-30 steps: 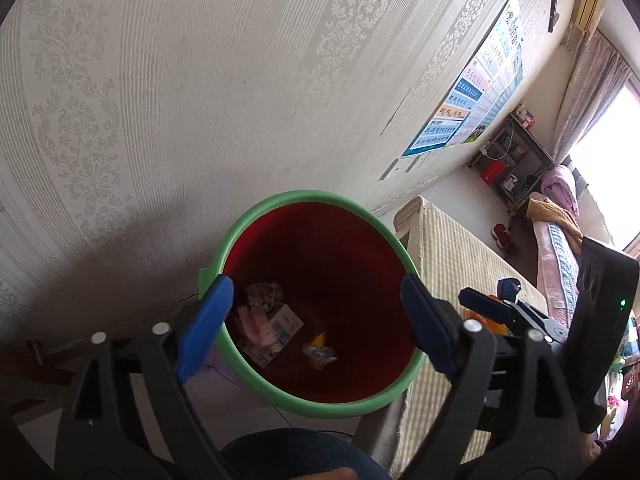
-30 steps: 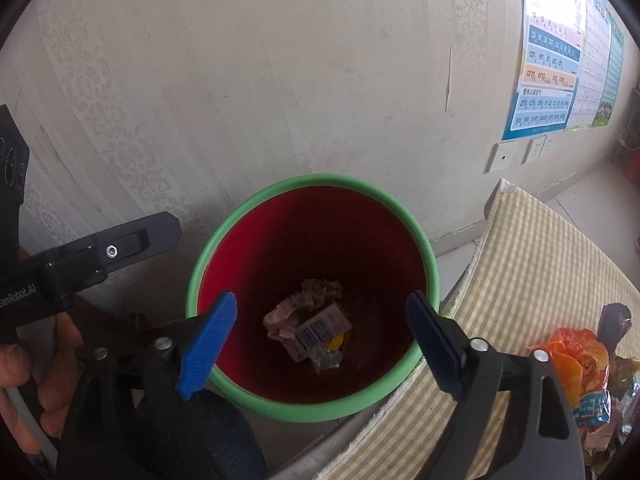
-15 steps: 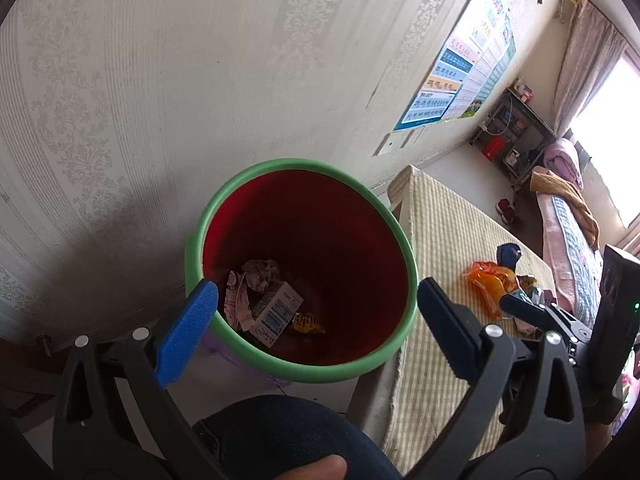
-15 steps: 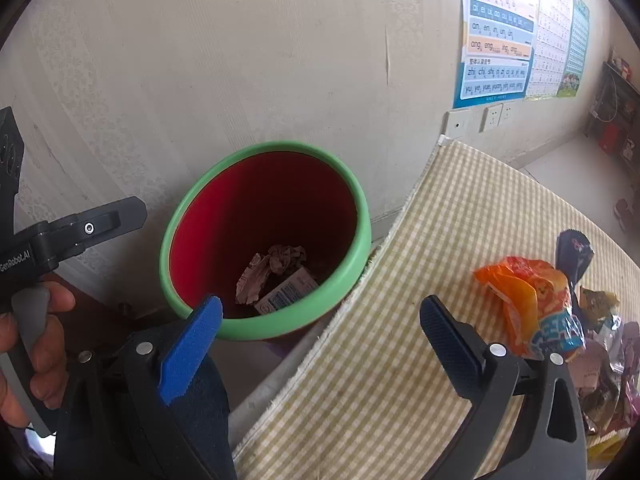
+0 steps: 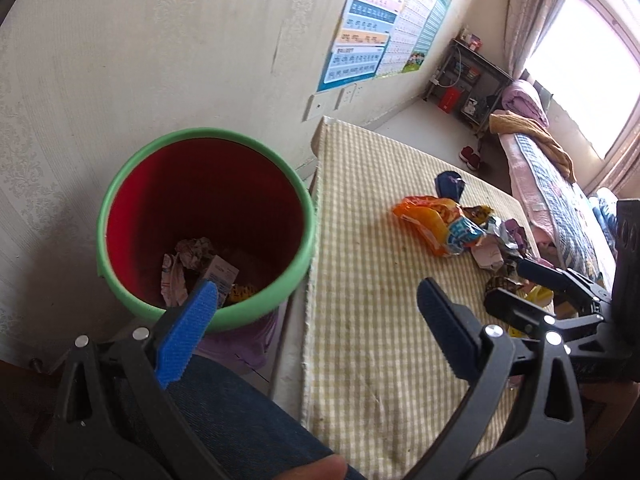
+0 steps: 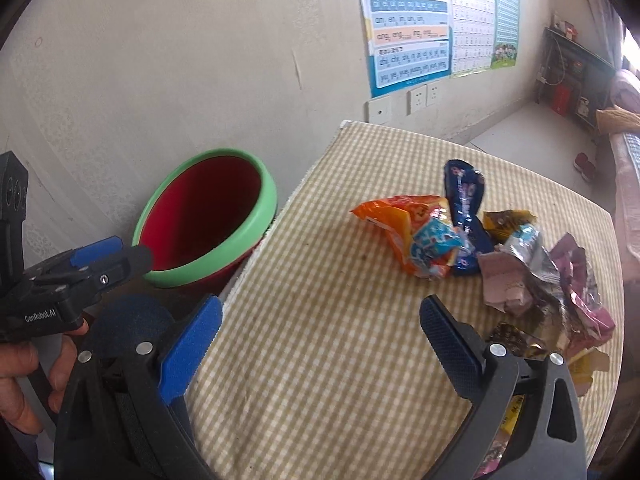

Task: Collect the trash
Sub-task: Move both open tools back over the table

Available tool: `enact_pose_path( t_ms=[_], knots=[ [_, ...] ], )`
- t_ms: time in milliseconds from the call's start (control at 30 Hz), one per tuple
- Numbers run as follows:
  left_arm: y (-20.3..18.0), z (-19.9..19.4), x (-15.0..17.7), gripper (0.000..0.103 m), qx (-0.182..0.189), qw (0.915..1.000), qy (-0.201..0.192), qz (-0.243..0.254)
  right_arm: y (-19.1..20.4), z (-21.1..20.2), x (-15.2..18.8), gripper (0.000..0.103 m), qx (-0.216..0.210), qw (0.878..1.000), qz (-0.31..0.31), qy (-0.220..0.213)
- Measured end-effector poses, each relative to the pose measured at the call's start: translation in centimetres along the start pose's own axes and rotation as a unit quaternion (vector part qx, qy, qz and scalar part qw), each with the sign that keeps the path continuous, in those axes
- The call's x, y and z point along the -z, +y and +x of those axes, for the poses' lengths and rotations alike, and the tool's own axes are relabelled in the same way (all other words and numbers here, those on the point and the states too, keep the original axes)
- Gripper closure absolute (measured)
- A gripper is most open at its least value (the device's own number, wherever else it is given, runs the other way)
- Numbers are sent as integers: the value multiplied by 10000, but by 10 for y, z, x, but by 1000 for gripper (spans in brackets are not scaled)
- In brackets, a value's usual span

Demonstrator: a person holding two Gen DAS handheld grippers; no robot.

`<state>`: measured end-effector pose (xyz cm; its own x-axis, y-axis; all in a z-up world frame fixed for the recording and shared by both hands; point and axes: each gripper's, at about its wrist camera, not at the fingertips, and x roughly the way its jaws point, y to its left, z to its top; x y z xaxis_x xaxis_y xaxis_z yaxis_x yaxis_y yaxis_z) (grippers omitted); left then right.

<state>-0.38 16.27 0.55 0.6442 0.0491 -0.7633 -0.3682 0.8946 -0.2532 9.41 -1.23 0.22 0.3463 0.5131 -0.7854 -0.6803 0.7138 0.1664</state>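
Note:
A red bin with a green rim (image 5: 308, 216) stands left of the checked table (image 5: 360, 280) and holds crumpled wrappers (image 5: 196, 256). It also shows in the right wrist view (image 6: 244, 240). A pile of snack wrappers lies on the table: an orange bag (image 6: 404, 228), a blue wrapper (image 6: 464, 192), silver and pink ones (image 6: 560, 276). My left gripper (image 5: 316, 320) is open and empty over the table's left edge beside the bin. My right gripper (image 6: 320, 332) is open and empty over the table, short of the pile.
The wallpapered wall (image 5: 160, 60) with posters (image 6: 408, 20) and sockets runs behind the bin and table. The person's knee in jeans (image 5: 240, 412) is below the left gripper. A bed (image 5: 560, 184) and a shelf (image 5: 468, 76) stand far right.
Both grippers have swung right, away from above the bin and toward the table. The wrapper pile has come into fuller view. Both stay open and empty.

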Motion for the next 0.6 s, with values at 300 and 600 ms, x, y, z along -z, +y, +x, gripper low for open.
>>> enact_pose_path(
  t_ms=[300,600],
  knots=[
    [-60,17,12,6,435,9979,223,420,-67,-34,32,7,548,9972,499,-57],
    [-96,32,12,6,647,9951,349,664,-120,-56,57,7,940,9904,1013,-55]
  ],
)
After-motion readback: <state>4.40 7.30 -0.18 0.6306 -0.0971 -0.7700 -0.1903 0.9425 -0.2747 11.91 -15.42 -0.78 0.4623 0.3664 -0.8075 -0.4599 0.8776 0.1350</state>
